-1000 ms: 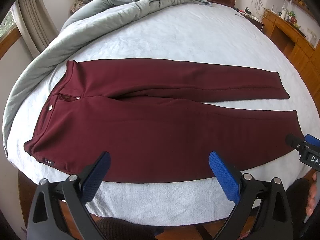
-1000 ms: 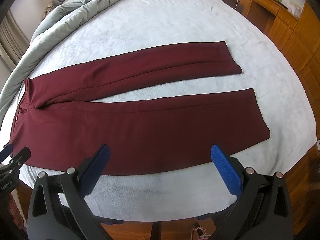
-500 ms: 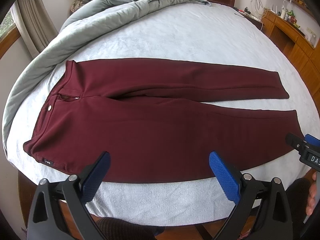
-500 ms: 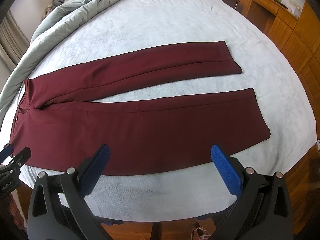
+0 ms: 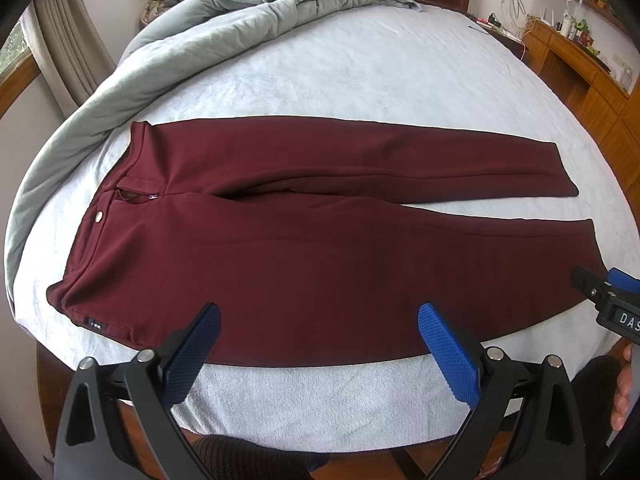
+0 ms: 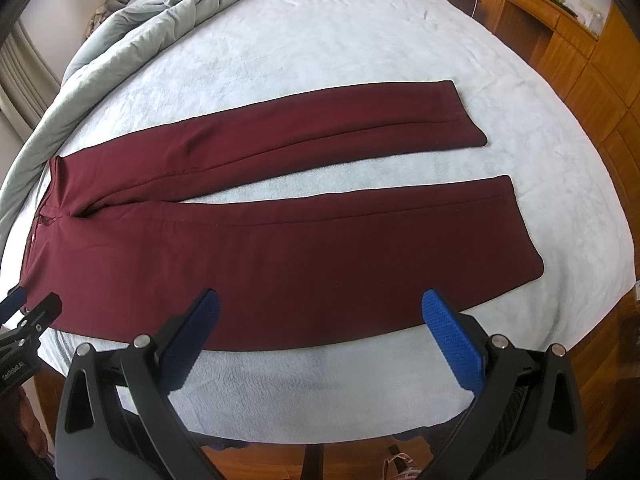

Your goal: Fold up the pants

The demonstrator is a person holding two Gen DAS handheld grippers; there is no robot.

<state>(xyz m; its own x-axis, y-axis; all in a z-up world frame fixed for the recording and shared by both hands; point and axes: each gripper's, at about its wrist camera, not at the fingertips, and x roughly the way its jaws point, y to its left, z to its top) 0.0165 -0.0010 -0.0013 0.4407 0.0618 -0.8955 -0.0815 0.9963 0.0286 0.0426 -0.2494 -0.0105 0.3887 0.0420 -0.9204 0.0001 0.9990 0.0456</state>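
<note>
Dark red pants [image 5: 304,248] lie spread flat across the bed, waistband at the left, both legs running right and slightly apart. In the right wrist view the same pants [image 6: 280,248] show both hems at the right. My left gripper [image 5: 318,346] hovers open above the near edge of the pants by the hip and thigh, nothing between its blue pads. My right gripper [image 6: 320,336] is also open over the near leg's lower edge. Each gripper shows at the edge of the other's view: the right gripper [image 5: 612,300], the left gripper [image 6: 24,320].
A pale blue bed cover [image 5: 360,80] lies under the pants. A grey duvet [image 5: 180,40] is bunched along the far left side. Wooden furniture [image 6: 580,52] with small items stands at the right. The wooden bed frame [image 6: 280,456] runs along the near edge.
</note>
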